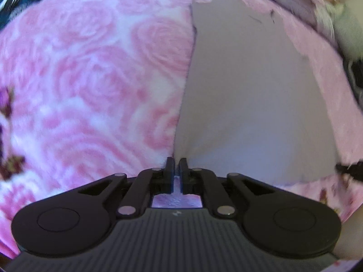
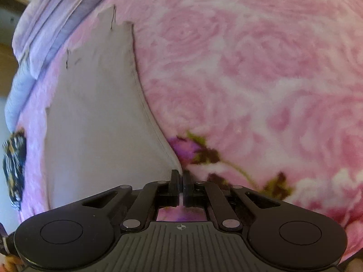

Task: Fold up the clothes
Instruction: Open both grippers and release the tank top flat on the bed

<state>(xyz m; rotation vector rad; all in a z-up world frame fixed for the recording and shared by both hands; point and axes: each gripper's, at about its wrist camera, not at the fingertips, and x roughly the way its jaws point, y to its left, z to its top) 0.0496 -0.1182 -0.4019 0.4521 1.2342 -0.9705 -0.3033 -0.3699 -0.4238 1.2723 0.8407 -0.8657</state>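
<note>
left gripper (image 1: pixel 176 166) & right gripper (image 2: pixel 180 179) each have fingers clamped on a near corner of the grey garment (image 1: pixel 245 95), which lies spread on the pink rose blanket (image 1: pixel 90 79). risks: thin hem slips out of one pinch, or uneven pull skews the fold. no containers in view.

A plush blanket (image 1: pixel 90 79) printed with large pink and white roses is covering almost the whole surface in both views. At its far edge, a lilac striped fabric (image 2: pixel 52 15) is lying bunched. A strip of brown floor or furniture (image 2: pixel 9 2) is showing at the top left of the right wrist view. Soft, even light is falling across everything.
</note>
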